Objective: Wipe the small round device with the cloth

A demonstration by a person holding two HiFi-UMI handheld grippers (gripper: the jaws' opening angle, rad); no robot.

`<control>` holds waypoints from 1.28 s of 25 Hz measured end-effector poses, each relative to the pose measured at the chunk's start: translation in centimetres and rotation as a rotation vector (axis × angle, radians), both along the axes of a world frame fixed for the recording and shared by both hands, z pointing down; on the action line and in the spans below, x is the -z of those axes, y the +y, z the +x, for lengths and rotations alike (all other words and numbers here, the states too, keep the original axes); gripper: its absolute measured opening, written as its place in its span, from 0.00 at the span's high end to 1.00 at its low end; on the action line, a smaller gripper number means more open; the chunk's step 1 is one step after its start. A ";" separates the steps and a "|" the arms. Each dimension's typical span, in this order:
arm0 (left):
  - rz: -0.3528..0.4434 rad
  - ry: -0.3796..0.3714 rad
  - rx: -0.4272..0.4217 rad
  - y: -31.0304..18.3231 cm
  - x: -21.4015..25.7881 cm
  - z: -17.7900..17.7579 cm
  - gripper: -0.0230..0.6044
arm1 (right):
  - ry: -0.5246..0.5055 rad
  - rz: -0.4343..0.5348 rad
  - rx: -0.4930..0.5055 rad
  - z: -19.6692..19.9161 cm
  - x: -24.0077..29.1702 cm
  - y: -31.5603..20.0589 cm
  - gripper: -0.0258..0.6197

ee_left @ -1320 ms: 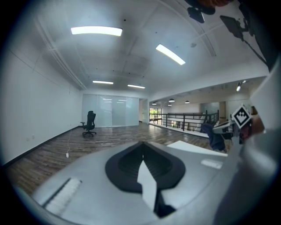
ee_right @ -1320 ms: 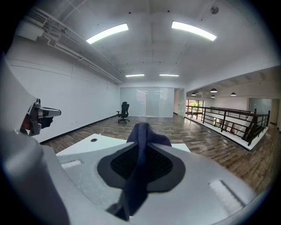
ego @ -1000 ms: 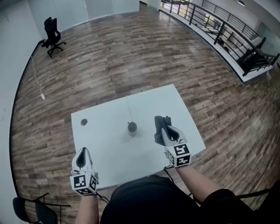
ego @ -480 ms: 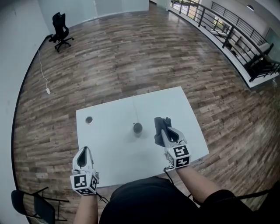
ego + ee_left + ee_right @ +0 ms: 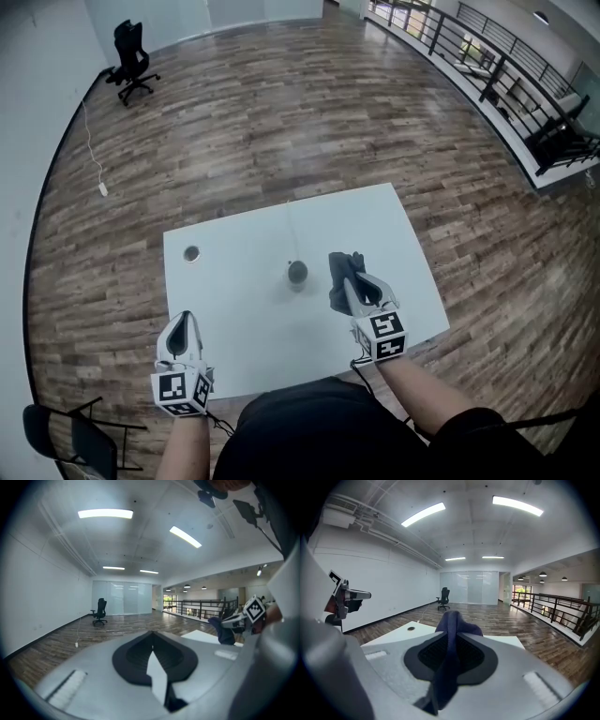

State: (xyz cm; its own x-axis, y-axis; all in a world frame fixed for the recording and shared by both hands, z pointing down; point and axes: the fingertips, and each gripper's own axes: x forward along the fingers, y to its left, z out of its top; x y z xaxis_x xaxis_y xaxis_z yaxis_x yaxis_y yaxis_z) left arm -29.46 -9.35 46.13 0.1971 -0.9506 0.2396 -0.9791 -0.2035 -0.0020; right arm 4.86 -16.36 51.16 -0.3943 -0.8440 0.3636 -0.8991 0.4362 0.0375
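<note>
The small round device [image 5: 297,273] stands near the middle of the white table [image 5: 234,309], with a thin cable [image 5: 291,230] running from it to the far edge. My right gripper [image 5: 352,282] hovers just right of the device, shut on a dark blue cloth [image 5: 342,266] that sticks up past its tips. In the right gripper view the cloth [image 5: 452,623] fills the slit between the jaws of that gripper [image 5: 451,641]. My left gripper [image 5: 183,323] rests at the table's front left, shut and with nothing in it; its jaws [image 5: 152,637] meet at the tips.
A round grommet hole [image 5: 192,253] sits at the table's far left. Wooden floor surrounds the table. An office chair [image 5: 131,56] stands far off at the back left, a railing [image 5: 487,66] runs along the right, and another chair [image 5: 70,436] is at my lower left.
My right gripper with the cloth has drifted a little left, closer to the device. The left gripper has stayed put. The head view has shifted slightly.
</note>
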 end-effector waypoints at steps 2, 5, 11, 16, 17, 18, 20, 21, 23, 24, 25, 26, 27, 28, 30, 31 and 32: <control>-0.007 0.004 0.000 0.0 -0.4 -0.6 0.95 | 0.003 0.005 -0.005 -0.3 0.1 0.1 0.87; -0.016 0.014 -0.010 -0.4 -1.1 -0.8 0.95 | 0.004 0.012 -0.020 -0.5 0.4 0.0 0.87; -0.024 0.020 -0.076 -1.7 -1.6 -0.2 0.95 | 0.006 0.019 -0.058 -0.6 0.8 0.2 0.87; -0.019 0.023 -0.108 -2.1 -1.5 -0.4 0.95 | 0.009 0.027 -0.075 -1.0 1.2 0.7 0.87; -0.014 0.027 -0.112 -2.3 -1.4 -0.3 0.95 | 0.012 0.028 -0.076 -1.1 1.3 0.8 0.87; -0.010 0.032 -0.116 -2.5 -1.4 -0.2 0.95 | 0.014 0.029 -0.077 -1.1 1.3 0.9 0.87; -0.002 0.042 -0.126 -2.8 -1.4 0.2 0.95 | 0.019 0.032 -0.081 -1.0 1.3 1.2 0.87; -0.001 0.046 -0.133 -2.9 -1.4 0.4 0.95 | 0.021 0.035 -0.083 -1.0 1.4 1.4 0.87; -0.006 0.045 -0.155 -2.9 -1.7 0.9 0.95 | 0.022 0.045 -0.088 -0.9 1.8 1.5 0.87; -0.011 0.041 -0.166 -2.9 -1.9 1.2 0.95 | 0.020 0.050 -0.091 -0.9 1.9 1.6 0.87; -0.018 0.037 -0.172 -3.1 -2.2 1.3 0.95 | 0.017 0.053 -0.094 -0.8 2.0 1.5 0.87; -0.025 0.037 -0.173 -3.2 -2.4 1.4 0.95 | 0.013 0.053 -0.096 -0.8 2.0 1.3 0.87; -0.029 0.040 -0.169 -3.4 -2.5 1.4 0.95 | 0.008 0.052 -0.096 -0.7 2.0 1.1 0.87; -0.031 0.043 -0.162 -3.5 -2.4 1.4 0.95 | 0.006 0.050 -0.093 -0.7 1.9 0.9 0.87; -0.023 0.044 -0.149 -3.3 -1.9 1.4 0.95 | 0.004 0.046 -0.081 -0.8 1.5 0.6 0.87; -0.014 0.040 -0.143 -3.2 -1.5 1.4 0.95 | 0.000 0.046 -0.073 -0.8 1.3 0.4 0.87; -0.005 0.034 -0.135 -3.0 -1.2 1.3 0.95 | -0.006 0.045 -0.063 -1.1 1.1 0.3 0.87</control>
State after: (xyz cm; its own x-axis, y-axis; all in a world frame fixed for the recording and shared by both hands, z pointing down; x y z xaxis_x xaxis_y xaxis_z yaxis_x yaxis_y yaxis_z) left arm -28.18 -12.35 47.30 0.3318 -0.9135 0.2353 -0.9421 -0.3338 0.0324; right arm 3.81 -16.08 50.07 -0.3420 -0.8827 0.3223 -0.9249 0.3768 0.0506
